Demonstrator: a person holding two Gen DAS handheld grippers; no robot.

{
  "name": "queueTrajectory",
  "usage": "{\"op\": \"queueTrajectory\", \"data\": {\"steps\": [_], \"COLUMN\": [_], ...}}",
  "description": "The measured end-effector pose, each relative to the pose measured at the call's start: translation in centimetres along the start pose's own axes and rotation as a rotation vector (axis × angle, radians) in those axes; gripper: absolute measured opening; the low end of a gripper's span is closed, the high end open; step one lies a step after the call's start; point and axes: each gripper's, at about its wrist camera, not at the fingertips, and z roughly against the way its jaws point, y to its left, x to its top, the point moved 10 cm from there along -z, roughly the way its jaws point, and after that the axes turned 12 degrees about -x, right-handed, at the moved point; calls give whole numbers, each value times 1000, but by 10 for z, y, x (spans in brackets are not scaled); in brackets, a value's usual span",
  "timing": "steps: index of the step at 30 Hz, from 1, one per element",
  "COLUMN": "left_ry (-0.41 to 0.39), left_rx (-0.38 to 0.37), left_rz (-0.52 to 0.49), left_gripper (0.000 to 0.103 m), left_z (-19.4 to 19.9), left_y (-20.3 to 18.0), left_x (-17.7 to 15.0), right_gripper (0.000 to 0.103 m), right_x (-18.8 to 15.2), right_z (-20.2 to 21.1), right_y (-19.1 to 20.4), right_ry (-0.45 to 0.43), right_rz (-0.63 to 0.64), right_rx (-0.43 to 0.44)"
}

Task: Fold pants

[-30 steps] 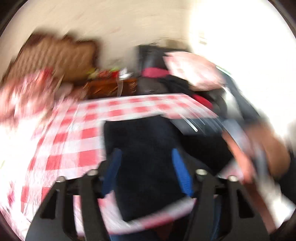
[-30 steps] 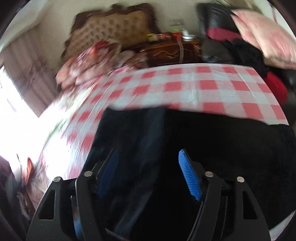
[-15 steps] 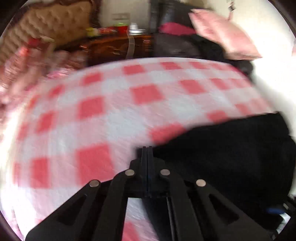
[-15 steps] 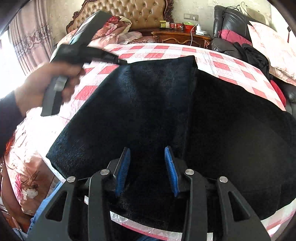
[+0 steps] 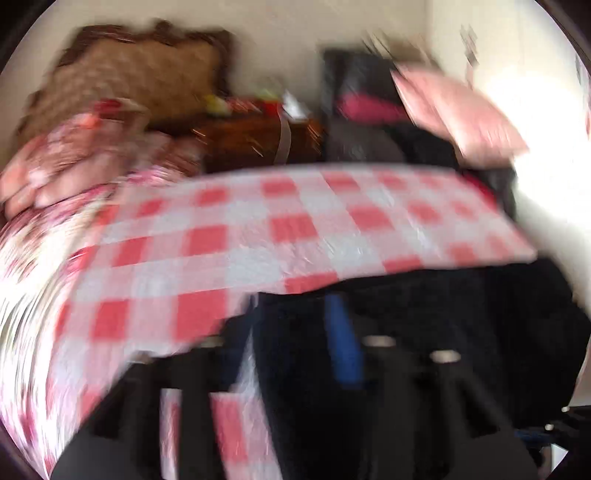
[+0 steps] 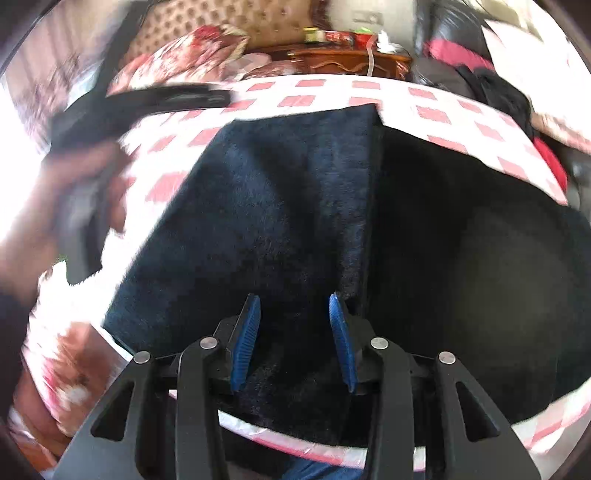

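Dark navy fleece pants (image 6: 280, 221) lie folded on a red-and-white checked cloth (image 6: 436, 114), one layer over another with a straight fold edge down the middle. My right gripper (image 6: 293, 332) hovers open just above the near part of the pants, empty. The left gripper (image 6: 155, 99) shows blurred at the upper left of the right wrist view, held in a hand, off the pants. In the blurred left wrist view its fingers (image 5: 341, 343) stand apart over the left edge of the pants (image 5: 424, 325).
A bed headboard (image 6: 236, 18) and floral bedding (image 6: 192, 59) lie at the back left. A wooden nightstand (image 6: 347, 61) and a dark chair with pink cushions (image 6: 465, 55) stand behind the checked cloth.
The left gripper was shut at the pants' corner half a second ago; now it is open and swinging away, very blurred. The right gripper stays open over the pants.
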Motion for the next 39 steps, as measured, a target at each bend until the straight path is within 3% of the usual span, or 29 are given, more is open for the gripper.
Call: {"op": "queueTrajectory", "data": {"steps": [3,6,9,12,15,18,20,23,26,31,34,36,39], "left_ry": [-21,26,108,165,200,196,193,159,118,92,92,82,67], "left_rx": [16,-37,-77,-67,-28,-40,-65,-152,-289,-421,-513,-548,-599], "left_rz": [32,132,104,62,22,48,108,259,415,607,703,756,853], "left_gripper": [55,54,54,52,52,56,59,59,58,53,50,50,47], "left_z": [46,69,76,71,68,68,72,84,97,100,99,99,99], "left_y": [-11,-26,-50,-61,-60,-56,-49,-39,-33,-25,-29,-29,-23], "left_x": [-38,-88,-130,-152,-162,-166,-169,-170,-175,-189,-193,-195,-200], "right_gripper": [60,61,61,57,57,72,73,74,75,74,74,73,75], "right_x": [30,64,103,125,130,126,124,123,102,44,15,-2,-10], "right_z": [16,12,-6,-44,-81,-99,-96,-55,-8,16,2,-14,-20], "right_y": [-19,-22,-12,2,-25,-43,-47,-56,-55,-19,-15,-17,-22], "right_ry": [-71,-110,-145,-94,-13,18,-2,-70,-110,-115,-73,-15,-19], "right_rz": [-68,-39,34,118,122,66,80,2,-102,25,100,96,50], "right_rx": [-44,-85,-109,-112,-268,-204,-217,-246,-154,-127,-208,-207,-155]}}
